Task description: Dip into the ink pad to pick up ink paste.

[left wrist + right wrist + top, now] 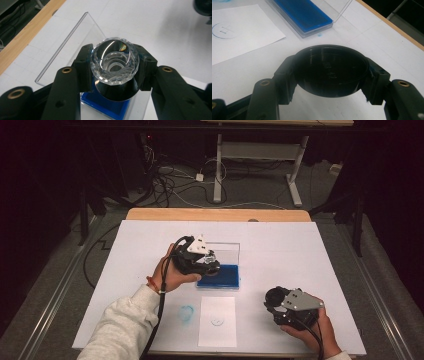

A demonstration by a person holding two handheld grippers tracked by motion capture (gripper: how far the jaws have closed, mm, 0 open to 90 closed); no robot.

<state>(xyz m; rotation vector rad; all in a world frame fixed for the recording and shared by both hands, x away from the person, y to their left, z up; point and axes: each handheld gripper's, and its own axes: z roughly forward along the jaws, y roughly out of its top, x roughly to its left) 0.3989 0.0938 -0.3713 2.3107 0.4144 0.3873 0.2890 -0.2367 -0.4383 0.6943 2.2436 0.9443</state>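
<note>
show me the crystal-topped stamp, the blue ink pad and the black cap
crystal-topped stamp (pixel 114 61), left gripper view, faceted clear top
blue ink pad (pixel 303 13), right gripper view, blue inked surface
black cap (pixel 329 70), right gripper view, inner face

The left hand-held gripper clamps a stamp by its faceted clear knob, both black jaws pressed against its sides. The stamp's dark round base flares out below the knob. Directly beneath the stamp lies a blue ink pad. The pad's clear lid stands open beyond the stamp, over the white worktop.
</note>
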